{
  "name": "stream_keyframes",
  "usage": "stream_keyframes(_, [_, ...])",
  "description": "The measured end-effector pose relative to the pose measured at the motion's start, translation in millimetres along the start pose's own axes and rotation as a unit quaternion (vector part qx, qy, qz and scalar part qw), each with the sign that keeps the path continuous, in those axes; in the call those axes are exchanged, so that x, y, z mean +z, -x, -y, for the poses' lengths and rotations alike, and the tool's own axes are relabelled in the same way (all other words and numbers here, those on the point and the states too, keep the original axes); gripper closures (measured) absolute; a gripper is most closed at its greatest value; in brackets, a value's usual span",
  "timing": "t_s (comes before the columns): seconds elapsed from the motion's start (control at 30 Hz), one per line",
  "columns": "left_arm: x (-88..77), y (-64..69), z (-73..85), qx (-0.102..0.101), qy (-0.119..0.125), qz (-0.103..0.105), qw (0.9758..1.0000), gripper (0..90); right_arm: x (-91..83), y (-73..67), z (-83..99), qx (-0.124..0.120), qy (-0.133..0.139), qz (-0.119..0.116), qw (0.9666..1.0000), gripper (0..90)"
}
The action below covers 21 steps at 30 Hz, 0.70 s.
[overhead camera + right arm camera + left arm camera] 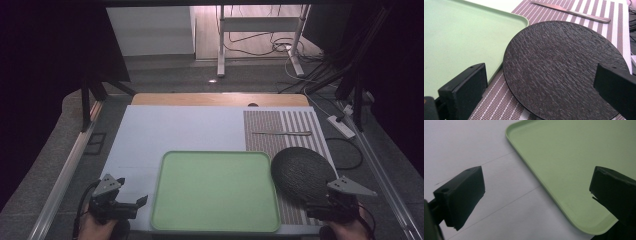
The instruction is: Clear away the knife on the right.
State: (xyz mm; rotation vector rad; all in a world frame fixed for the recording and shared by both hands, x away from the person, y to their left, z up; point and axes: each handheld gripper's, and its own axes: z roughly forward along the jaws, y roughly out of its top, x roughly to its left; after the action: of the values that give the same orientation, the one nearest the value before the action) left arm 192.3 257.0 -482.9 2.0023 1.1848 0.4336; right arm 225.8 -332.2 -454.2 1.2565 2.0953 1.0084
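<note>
Two views split — tray (564, 157), plate (564, 67).

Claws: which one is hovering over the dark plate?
The right claw: it sits at the near edge of the round dark plate, while the left claw is beside the green tray.

From where I'm driving, the green tray (215, 192) takes up the middle w/ a raised rim, nothing in it, so it's easy to pass over. White board (165, 132) to the left and behind it is bare, lots of room there. Right side's tighter: dark round plate (302, 172) sits just beside the tray corner on the striped mat (280, 125), w/ a knife (281, 133) lying further back, well apart from the plate
</note>
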Motion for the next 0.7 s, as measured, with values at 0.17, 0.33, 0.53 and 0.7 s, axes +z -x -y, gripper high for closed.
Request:
stream_keyframes(0.17, [-1.9, -3.5, 1.3, -0.012, 0.009, 0.010, 0.9998, 0.9, 0.7, 1.1, -0.3, 0.006, -0.001, -0.003, 1.0000, 0.0])
stream_keyframes(0.33, [-3.3, -6.1, 2.6, -0.022, 0.014, 0.017, 0.9995, 0.9, 2.2, 1.0, -0.9, 0.003, -0.008, -0.010, 0.9999, 0.0])
stream_keyframes(0.53, [-4.2, -5.8, 3.5, -0.022, 0.016, 0.016, 0.9995, 0.9, 4.5, -0.1, -2.0, -0.003, -0.014, -0.012, 0.9998, 0.0])
stream_keyframes(0.7, [-4.4, -5.5, 3.7, -0.022, 0.014, 0.016, 0.9995, 0.9, 5.6, -0.2, -2.5, -0.004, -0.018, -0.013, 0.9997, 0.0])
